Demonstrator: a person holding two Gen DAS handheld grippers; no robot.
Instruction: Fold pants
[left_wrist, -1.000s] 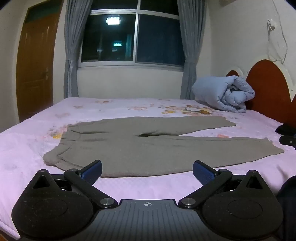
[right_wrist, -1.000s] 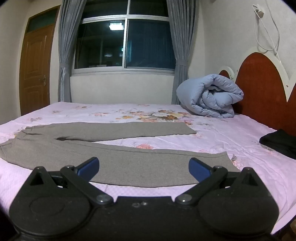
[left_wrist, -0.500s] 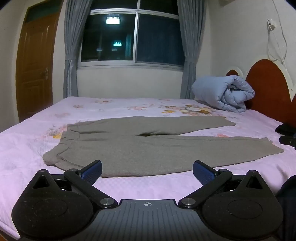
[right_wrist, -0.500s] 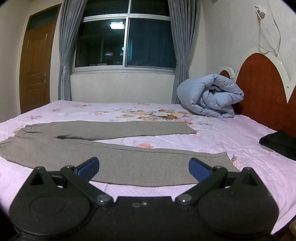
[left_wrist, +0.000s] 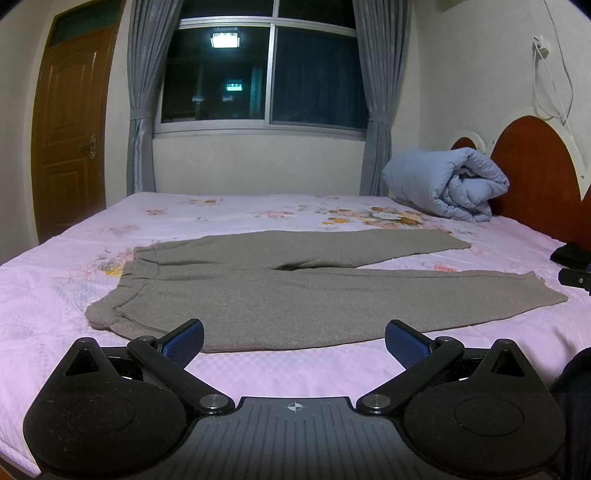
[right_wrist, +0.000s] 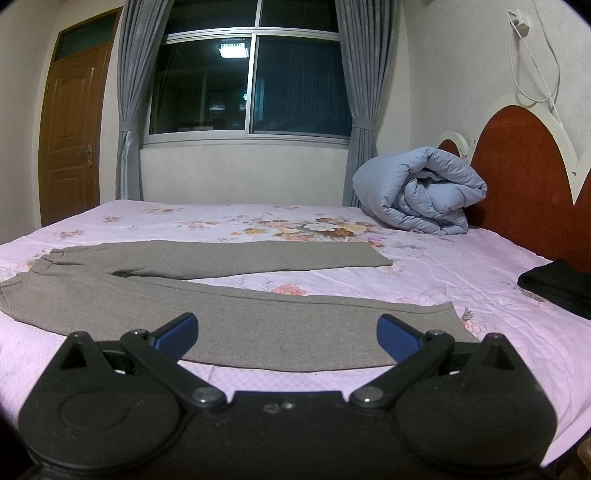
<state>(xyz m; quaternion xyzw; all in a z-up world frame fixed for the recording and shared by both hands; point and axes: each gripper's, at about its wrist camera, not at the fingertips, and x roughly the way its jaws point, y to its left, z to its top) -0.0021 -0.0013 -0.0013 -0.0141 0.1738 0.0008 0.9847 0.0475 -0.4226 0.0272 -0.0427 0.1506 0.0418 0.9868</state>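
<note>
Grey pants (left_wrist: 295, 291) lie flat on the pink floral bed sheet (left_wrist: 258, 369), waistband to the left and both legs spread apart toward the right. My left gripper (left_wrist: 294, 341) hovers open just in front of the near leg's edge, close to the waist end, holding nothing. In the right wrist view the same pants (right_wrist: 229, 310) stretch from the left, with the near leg's cuff at the right. My right gripper (right_wrist: 287, 336) is open above the near edge of that leg by the cuff, with nothing between its blue pads.
A rolled pale-blue duvet (left_wrist: 447, 182) rests by the red headboard (right_wrist: 517, 166) at the far right. A black garment (right_wrist: 557, 286) lies on the bed's right side. A window with grey curtains and a brown door (left_wrist: 68, 136) stand behind the bed.
Both views have barely shifted; the right gripper has crept slightly closer to the near leg. The pants lie as before and both grippers stay open.
</note>
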